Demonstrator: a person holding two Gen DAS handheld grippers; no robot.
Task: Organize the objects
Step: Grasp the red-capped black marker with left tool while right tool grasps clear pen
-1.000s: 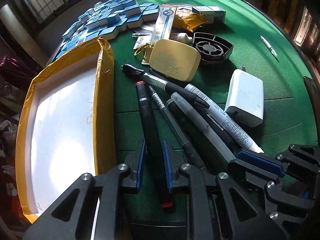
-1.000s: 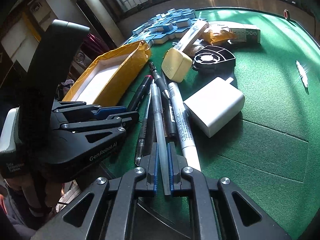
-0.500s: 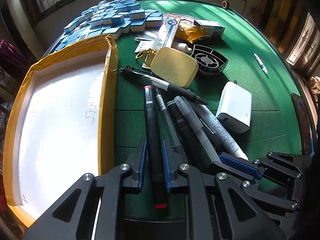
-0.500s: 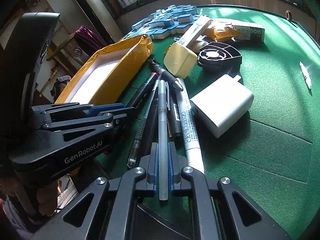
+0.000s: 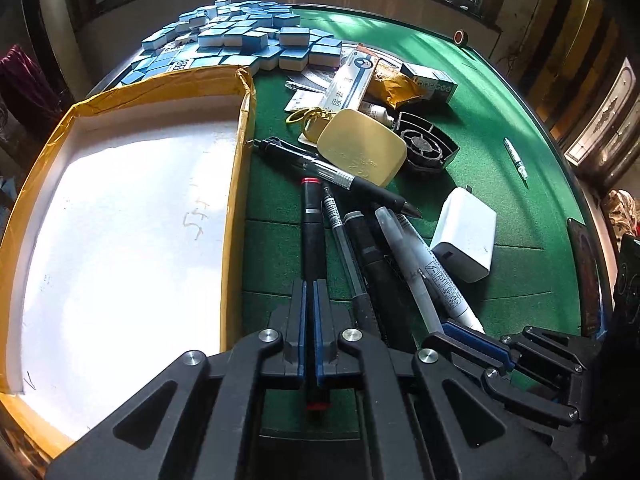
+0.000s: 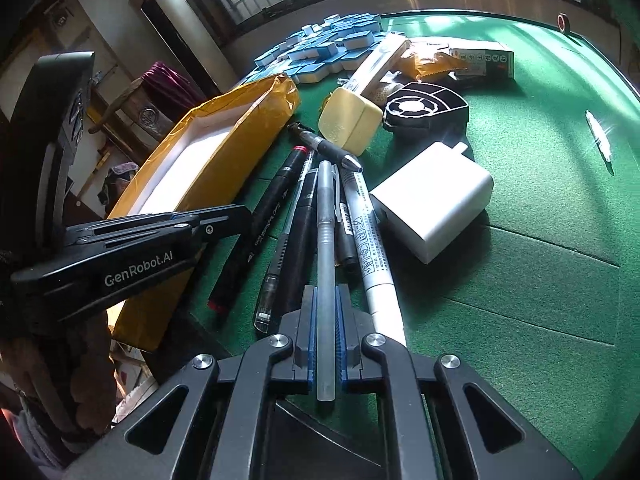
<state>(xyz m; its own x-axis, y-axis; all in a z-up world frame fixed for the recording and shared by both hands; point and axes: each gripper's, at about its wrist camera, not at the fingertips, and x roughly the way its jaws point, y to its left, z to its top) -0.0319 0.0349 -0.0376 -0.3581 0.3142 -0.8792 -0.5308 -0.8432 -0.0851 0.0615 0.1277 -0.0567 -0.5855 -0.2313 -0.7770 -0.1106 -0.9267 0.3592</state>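
The left gripper (image 5: pixel 310 292) is clamped tight on a black marker with red ends (image 5: pixel 313 236), its blue pads pressing the barrel near the lower end, so that a short red-tipped stub sticks out behind the pads. The marker points away up the green table (image 5: pixel 500 120), lying just beside the yellow-taped wall of a shallow white-lined box (image 5: pixel 236 208) on the left.

The right gripper (image 6: pixel 325 308) is closed on a slim translucent grey pen (image 6: pixel 326 216), gripped near its rear end; the pen runs forward over a loose bundle of other pens. In that bundle lie a thick black marker (image 5: pixel 368 256), a clear-barrelled gel pen (image 6: pixel 280 256), and a white marker with printed text (image 6: pixel 370 248), all side by side and touching or overlapping. A black click pen (image 5: pixel 332 174) lies across their far tips.

Just right of the pens sits a white charger block (image 6: pixel 432 204). Beyond it are a pale yellow rounded case (image 5: pixel 362 152), a black fan-shaped part (image 6: pixel 424 110), a heap of blue-and-white tiles (image 5: pixel 248 40), some small cartons and a crumpled yellow wrapper. A small silvery pen (image 6: pixel 598 132) lies well apart on the right.
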